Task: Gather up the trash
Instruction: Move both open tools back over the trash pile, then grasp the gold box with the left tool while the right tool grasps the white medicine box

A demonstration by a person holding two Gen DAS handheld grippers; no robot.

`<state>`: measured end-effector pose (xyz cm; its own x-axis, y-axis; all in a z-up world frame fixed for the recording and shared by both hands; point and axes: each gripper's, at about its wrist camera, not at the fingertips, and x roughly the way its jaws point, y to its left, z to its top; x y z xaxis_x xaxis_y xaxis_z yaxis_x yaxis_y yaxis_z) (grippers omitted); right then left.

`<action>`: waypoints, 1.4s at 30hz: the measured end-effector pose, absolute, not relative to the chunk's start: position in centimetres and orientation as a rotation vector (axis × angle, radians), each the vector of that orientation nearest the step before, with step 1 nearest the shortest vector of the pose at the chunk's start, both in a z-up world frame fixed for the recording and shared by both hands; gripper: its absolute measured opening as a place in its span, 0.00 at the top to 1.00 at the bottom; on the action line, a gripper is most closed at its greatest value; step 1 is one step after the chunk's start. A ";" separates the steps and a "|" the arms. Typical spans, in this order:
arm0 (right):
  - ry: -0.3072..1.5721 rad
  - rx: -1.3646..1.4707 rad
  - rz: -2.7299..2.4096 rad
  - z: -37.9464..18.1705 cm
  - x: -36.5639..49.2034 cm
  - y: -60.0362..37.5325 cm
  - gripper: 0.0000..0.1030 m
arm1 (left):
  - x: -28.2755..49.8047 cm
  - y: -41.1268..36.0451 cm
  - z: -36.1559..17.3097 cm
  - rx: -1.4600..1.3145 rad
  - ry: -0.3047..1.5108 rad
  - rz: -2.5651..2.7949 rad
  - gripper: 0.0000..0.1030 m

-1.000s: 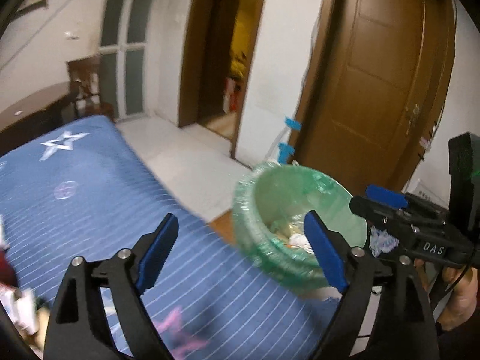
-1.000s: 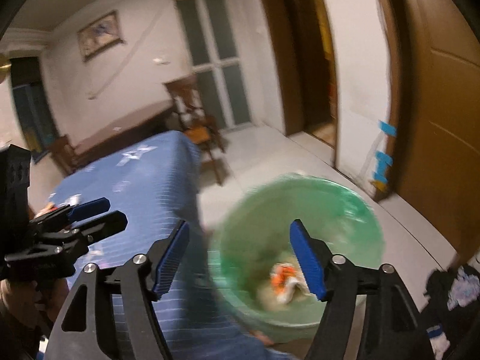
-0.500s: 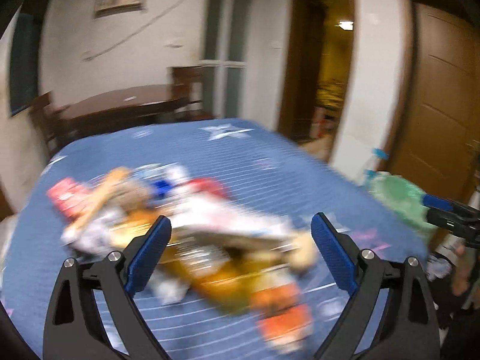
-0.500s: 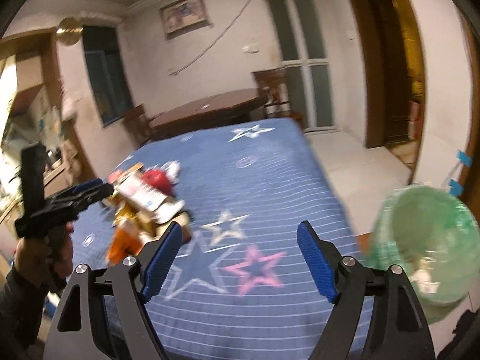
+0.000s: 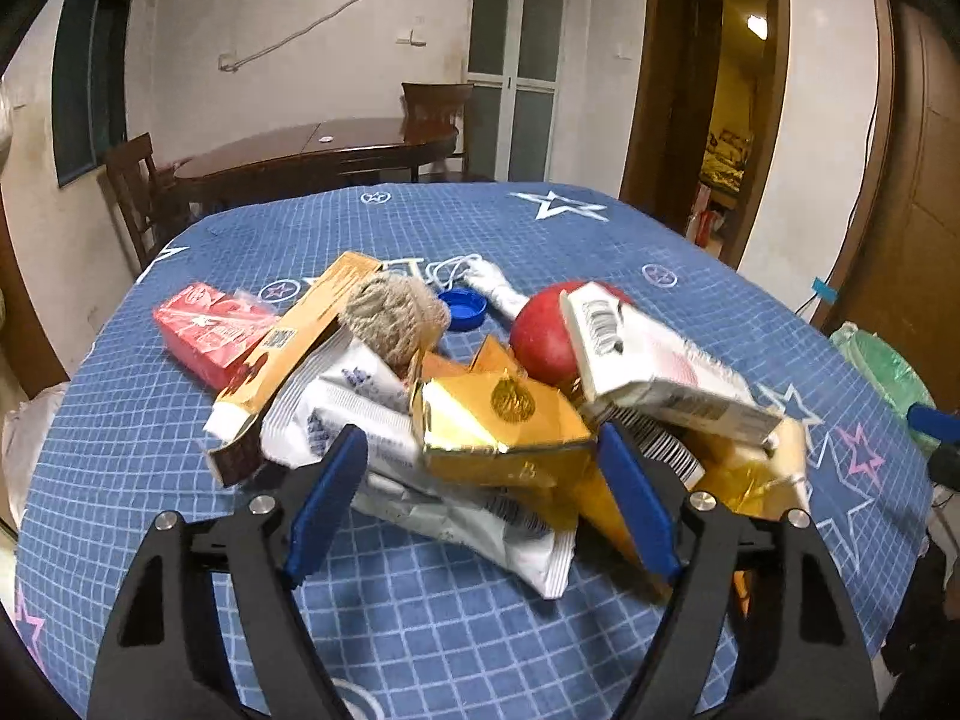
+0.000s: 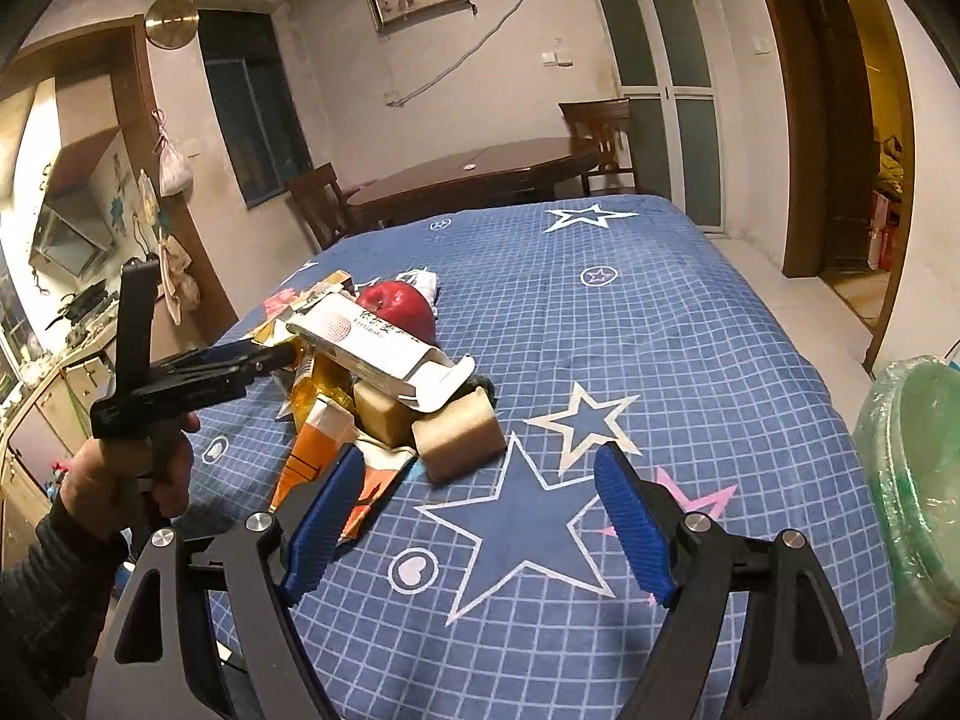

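Left wrist view. Landmark: the heap of trash (image 5: 480, 396) on the blue star-patterned cloth (image 5: 420, 612).
- Left gripper (image 5: 483, 501): jaws closing in from a wide spread, nothing pinched yet. A crumpled gold wrapper (image 5: 498, 426) lies between and just beyond the blue pads, likely the piece being lined up, as it sits topmost and nearest.
- White foil packet (image 5: 420, 480): under the gold wrapper, its end toward the camera.
- White barcode carton (image 5: 654, 372): on the heap's right, leaning across a red apple (image 5: 540, 342).
- Orange box (image 5: 300, 354) and red pack (image 5: 210, 324): on the heap's left; a ball of twine (image 5: 399, 315) and a blue cap (image 5: 461, 309) at the far side.
- Open room: bare cloth in front of the heap and well behind it; the table edge falls away to the right.

Right wrist view.
- Right gripper (image 6: 480, 519): jaws spread, empty, over bare cloth right of the heap (image 6: 372, 360).
- Left gripper, side on (image 6: 198, 372): held in the person's hand (image 6: 138, 468), nose at the heap's left flank.
- Two tan blocks (image 6: 459, 435): at the heap's near right edge, closest to the right claw.
- Green-lined bin (image 6: 912, 480): beyond the table's right edge, well apart from the heap, a clear run of cloth between.
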<state>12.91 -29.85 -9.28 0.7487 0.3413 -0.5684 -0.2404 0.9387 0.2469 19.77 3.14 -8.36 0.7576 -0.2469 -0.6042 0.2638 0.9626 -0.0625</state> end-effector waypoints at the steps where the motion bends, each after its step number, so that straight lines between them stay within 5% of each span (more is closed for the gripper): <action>1: 0.656 0.163 0.323 -9.4 13.1 -29.8 0.23 | 19.9 3.0 -8.2 0.026 0.651 -0.283 0.26; 6: 0.657 0.149 0.348 -9.4 13.7 -29.0 0.23 | 20.5 2.7 -8.9 0.049 0.665 -0.277 0.27; 8: 0.657 0.142 0.357 -9.4 14.0 -28.9 0.23 | 20.5 3.0 -8.9 0.045 0.665 -0.273 0.32; 10: 0.662 0.141 0.361 -9.6 14.4 -28.9 0.23 | 20.4 3.5 -8.7 0.033 0.668 -0.259 0.49; 23: 0.681 0.081 0.428 -10.0 15.4 -27.0 0.23 | 14.4 7.7 -8.3 -0.021 0.644 -0.304 0.50; 26: 0.688 0.023 0.464 -9.7 15.8 -25.9 0.23 | 13.4 8.5 -9.1 0.003 0.677 -0.301 0.47; 28: 0.690 -0.059 0.487 -9.3 16.4 -24.5 0.23 | 13.1 8.9 -9.6 0.010 0.685 -0.284 0.30; 42: 0.801 -0.348 0.679 -7.8 26.7 -16.6 0.23 | 16.6 7.7 -10.0 0.066 0.736 -0.307 0.25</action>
<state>26.68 -16.61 -7.76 0.5029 0.4232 -0.7537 -0.6745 0.7374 -0.0360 16.63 7.67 -10.04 0.6985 -0.2520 -0.6698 0.2979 0.9534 -0.0479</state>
